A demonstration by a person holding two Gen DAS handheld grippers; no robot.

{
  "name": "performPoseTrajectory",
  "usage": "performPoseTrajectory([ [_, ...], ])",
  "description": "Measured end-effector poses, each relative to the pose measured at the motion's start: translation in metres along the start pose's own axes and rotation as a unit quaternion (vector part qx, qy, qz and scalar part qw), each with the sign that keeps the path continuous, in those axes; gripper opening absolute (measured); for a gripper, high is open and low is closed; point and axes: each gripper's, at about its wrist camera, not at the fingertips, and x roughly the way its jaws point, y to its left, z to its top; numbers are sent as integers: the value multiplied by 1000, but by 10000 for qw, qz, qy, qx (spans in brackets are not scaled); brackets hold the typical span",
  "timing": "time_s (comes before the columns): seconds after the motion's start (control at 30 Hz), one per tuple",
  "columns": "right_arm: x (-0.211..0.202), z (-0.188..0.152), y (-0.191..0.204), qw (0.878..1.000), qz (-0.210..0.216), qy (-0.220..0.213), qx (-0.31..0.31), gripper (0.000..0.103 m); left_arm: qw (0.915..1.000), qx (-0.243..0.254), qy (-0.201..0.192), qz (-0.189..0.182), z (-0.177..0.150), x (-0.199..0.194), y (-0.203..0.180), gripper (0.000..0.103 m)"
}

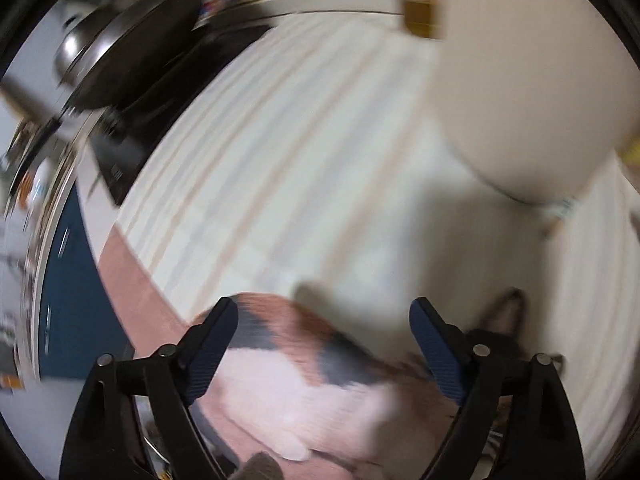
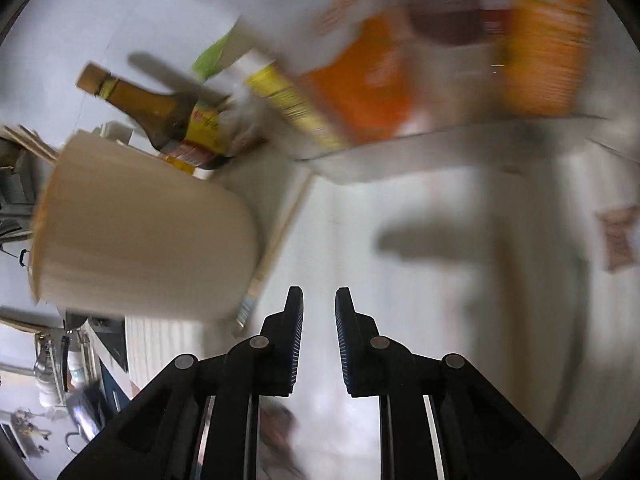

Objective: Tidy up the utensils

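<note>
**Both grippers empty near the beige holder**

Closest to the left wrist lens, noted the black fingers of the left gripper (image 1: 324, 344), spread wide with nothing pinched. Under them, made out a blurred pink, white and grey fabric (image 1: 304, 392); could not tell what it was. Beyond that, saw a white striped cloth (image 1: 280, 168) running up to the beige holder (image 1: 520, 100), which filled the upper right of that view. Well apart from the holder, on the far side of the cloth, found a dark pan (image 1: 132, 52). Below the pan, glimpsed a blue cabinet front (image 1: 68, 300).

Closest to the right wrist lens, noted the right gripper (image 2: 319, 320), its fingers drawn near each other but parted by a narrow gap, gripping nothing. Up and to its left, saw the same holder in that view (image 2: 140, 240), tilted in the frame. At the holder's mouth, picked out pale wooden handles (image 2: 28, 140), seemingly the utensils; blurred too heavily to name. Just beside the holder's base, on the gripper's side, spotted a thin pale stick (image 2: 280, 232) lying on the cloth. Behind the holder, saw a brown bottle (image 2: 160, 112); next to the bottle, orange cartons (image 2: 360, 80).
</note>
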Motion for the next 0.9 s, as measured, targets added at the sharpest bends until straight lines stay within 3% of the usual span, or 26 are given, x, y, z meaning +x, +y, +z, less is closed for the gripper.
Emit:
performPoseTrajectory([
  [0.27,59,27,39,9993,-138,-219,283,18,9975,-627,220,220,-4,24,47,99],
  [0.43,70,30,31,9967,-560,-262,533,17,9968,-709,306,207,-6,30,57,99],
  [0.5,78,31,27,9956,-720,-171,573,10,9967,-713,320,195,-6,31,58,99],
  [0.67,79,28,36,9936,-1096,-266,-34,7,9974,-632,336,120,-5,27,52,99],
  [0.9,64,-2,36,9810,-1547,191,-1156,5,9994,-334,67,-63,-3,2,36,99],
])
